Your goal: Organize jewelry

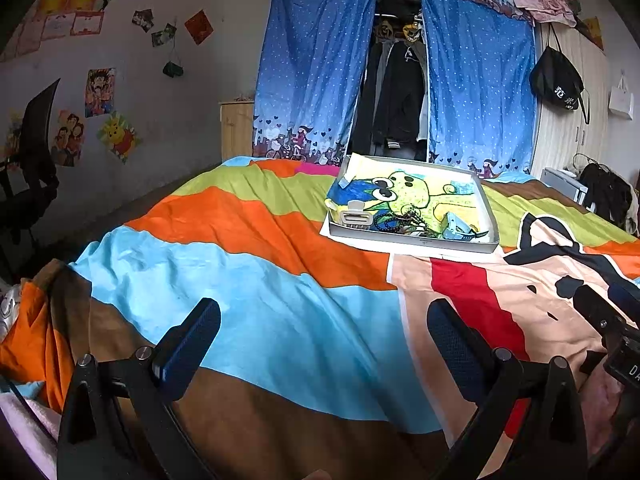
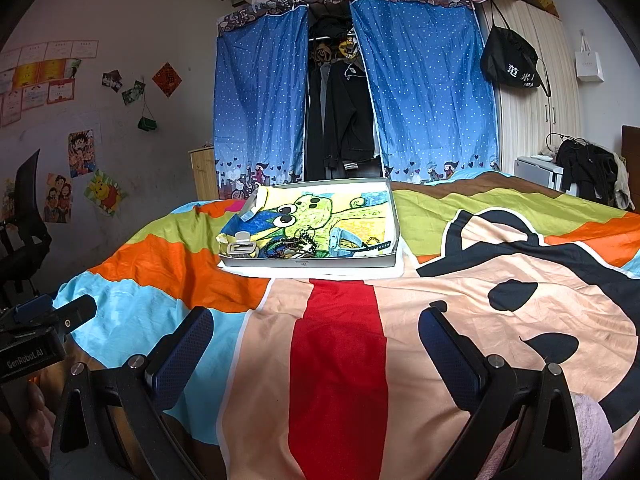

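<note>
A shallow grey tray (image 1: 416,239) (image 2: 308,262) lined with a cartoon drawing lies on the bed ahead. At its near edge lie a tangle of dark bead jewelry (image 1: 404,220) (image 2: 292,246), a beige hair claw (image 1: 354,216) (image 2: 240,249) and a light blue item (image 1: 456,225) (image 2: 342,240). My left gripper (image 1: 324,320) is open and empty, low over the bedspread, well short of the tray. My right gripper (image 2: 316,324) is open and empty too, also short of the tray. The right gripper's body (image 1: 612,320) shows at the right of the left wrist view.
A colourful striped bedspread (image 1: 240,248) (image 2: 500,280) covers the bed. Blue curtains (image 1: 312,80) (image 2: 424,92) flank an open wardrobe behind. A black chair (image 1: 32,160) stands at the left. A black bag (image 2: 510,62) hangs on the cupboard at the right.
</note>
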Demonstrator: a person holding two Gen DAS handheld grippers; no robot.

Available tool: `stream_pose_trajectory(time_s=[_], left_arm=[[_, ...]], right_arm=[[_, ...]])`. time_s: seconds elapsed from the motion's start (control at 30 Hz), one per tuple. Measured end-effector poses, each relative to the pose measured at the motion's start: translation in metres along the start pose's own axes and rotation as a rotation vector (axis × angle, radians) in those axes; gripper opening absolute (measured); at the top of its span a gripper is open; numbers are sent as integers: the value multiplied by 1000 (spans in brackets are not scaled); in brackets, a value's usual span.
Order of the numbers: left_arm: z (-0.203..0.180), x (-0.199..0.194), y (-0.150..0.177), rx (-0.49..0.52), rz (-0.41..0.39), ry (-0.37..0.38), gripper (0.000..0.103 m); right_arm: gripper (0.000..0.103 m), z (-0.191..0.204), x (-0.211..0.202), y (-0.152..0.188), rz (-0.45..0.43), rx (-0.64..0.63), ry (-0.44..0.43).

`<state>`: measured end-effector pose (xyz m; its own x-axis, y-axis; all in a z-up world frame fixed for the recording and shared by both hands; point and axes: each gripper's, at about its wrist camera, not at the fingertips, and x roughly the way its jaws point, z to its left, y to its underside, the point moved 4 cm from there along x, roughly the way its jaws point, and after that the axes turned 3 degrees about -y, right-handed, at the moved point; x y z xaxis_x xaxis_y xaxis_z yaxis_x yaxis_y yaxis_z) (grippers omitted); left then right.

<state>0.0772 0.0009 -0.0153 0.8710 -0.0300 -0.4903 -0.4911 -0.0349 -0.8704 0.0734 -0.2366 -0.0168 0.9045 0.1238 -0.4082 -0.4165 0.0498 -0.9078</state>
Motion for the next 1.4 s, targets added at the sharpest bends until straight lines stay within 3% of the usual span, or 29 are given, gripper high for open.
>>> stream_pose_trajectory(time_s=[1.4], left_arm=[[-5,-1,0,26,-13,-1,101]], right_arm=[[103,1,0,-1,2,-1,1]])
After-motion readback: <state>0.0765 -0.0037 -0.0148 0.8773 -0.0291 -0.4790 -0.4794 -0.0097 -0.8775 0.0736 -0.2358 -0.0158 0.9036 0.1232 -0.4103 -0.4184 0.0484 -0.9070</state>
